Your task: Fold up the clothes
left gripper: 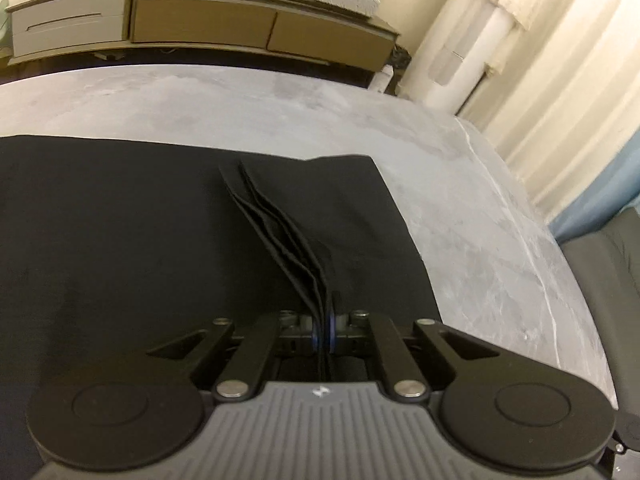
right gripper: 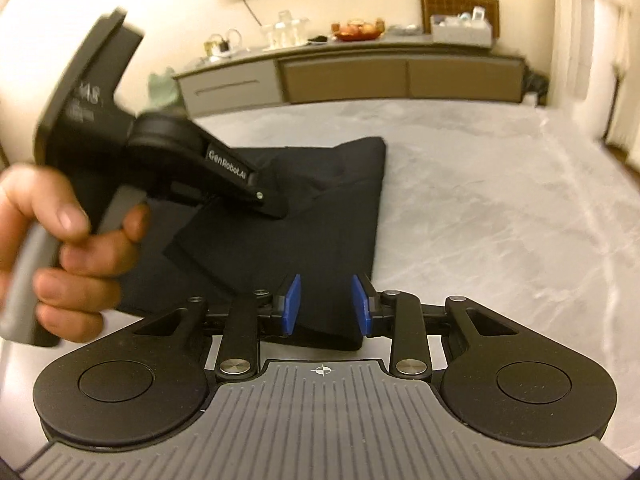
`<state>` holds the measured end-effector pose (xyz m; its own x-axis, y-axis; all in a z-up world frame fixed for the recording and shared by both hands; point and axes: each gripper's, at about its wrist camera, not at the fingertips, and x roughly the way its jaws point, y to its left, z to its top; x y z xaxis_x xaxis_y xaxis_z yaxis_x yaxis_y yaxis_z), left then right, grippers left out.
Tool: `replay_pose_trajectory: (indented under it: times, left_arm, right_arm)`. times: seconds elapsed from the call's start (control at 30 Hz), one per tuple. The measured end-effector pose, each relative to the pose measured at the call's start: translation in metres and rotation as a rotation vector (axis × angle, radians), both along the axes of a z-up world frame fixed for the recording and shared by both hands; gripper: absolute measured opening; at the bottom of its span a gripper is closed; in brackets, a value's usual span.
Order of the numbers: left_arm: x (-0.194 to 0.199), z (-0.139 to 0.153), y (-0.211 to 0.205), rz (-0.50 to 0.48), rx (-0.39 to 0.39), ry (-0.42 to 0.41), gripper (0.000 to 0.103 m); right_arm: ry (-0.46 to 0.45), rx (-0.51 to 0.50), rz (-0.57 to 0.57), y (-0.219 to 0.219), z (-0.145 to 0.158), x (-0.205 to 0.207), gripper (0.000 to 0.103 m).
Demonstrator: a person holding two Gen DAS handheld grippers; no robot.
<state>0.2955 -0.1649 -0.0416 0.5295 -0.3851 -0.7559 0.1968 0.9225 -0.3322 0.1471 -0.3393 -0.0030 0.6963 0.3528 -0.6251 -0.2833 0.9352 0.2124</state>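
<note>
While the left gripper (left gripper: 325, 334) pinches bunched folds of the black garment (left gripper: 120, 240), its jaws are clamped tight. Right gripper (right gripper: 326, 306) jaws stand open astride the cloth's corner. Behind the grey tabletop (right gripper: 500, 208) runs a cluttered sideboard (right gripper: 360, 76).

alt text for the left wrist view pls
The left hand-held gripper is shut on a bunched fold of a black garment lying on a grey bed. A low sideboard stands behind.

garment: black cloth (left gripper: 120, 220), folded, lying flat
place: on grey bed surface, its right edge well short of the bed's edge
near edge: several stacked layers (left gripper: 280, 232) bunched and lifted into thin ridges
far corner: slightly raised, rumpled (right gripper: 360, 148)
</note>
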Motion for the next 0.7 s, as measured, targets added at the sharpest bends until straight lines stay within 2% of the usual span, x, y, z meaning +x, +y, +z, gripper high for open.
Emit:
replay_pose_trajectory:
  times: [0.1,0.27,0.3,0.37,0.43,0.5,0.57,0.6,0.63,0.67,0.7]
  left_arm:
    - [-0.004,0.011,0.011,0.035,0.003,-0.025,0.005]
    - [-0.003,0.008,0.000,0.010,0.130,-0.007,0.007]
    - [-0.007,0.008,0.000,0.021,0.159,-0.015,0.011]
    - [-0.014,0.009,0.000,0.042,0.217,-0.031,0.036]
    - [-0.019,0.008,0.003,0.058,0.262,-0.032,0.048]
    - [-0.024,0.012,0.012,0.113,0.291,-0.046,0.050]
    - [-0.032,0.024,0.023,0.173,0.285,-0.079,0.050]
    - [-0.034,0.031,0.023,0.173,0.272,-0.097,0.051]
    - [-0.037,0.039,0.024,0.172,0.258,-0.116,0.054]
    - [-0.035,0.044,0.015,0.133,0.244,-0.121,0.060]
    - [-0.032,0.049,0.006,0.093,0.229,-0.127,0.064]
  right_arm:
    - [0.031,0.079,0.020,-0.010,0.000,-0.003,0.034]
    - [0.011,0.008,-0.022,0.001,-0.005,-0.004,0.038]
    - [0.006,-0.012,-0.029,0.006,-0.007,-0.005,0.038]
    - [-0.003,-0.047,-0.029,0.012,-0.013,-0.004,0.038]
    - [0.000,-0.086,-0.016,0.019,-0.021,0.000,0.038]
    - [-0.001,-0.131,-0.008,0.025,-0.027,-0.001,0.037]
    - [-0.014,-0.153,-0.018,0.025,-0.025,-0.003,0.036]
    - [-0.020,-0.145,-0.035,0.023,-0.023,-0.004,0.038]
    - [-0.027,-0.138,-0.051,0.021,-0.020,-0.005,0.043]
    - [-0.038,-0.137,-0.066,0.020,-0.018,-0.005,0.050]
    - [-0.045,-0.140,-0.074,0.019,-0.019,-0.004,0.050]
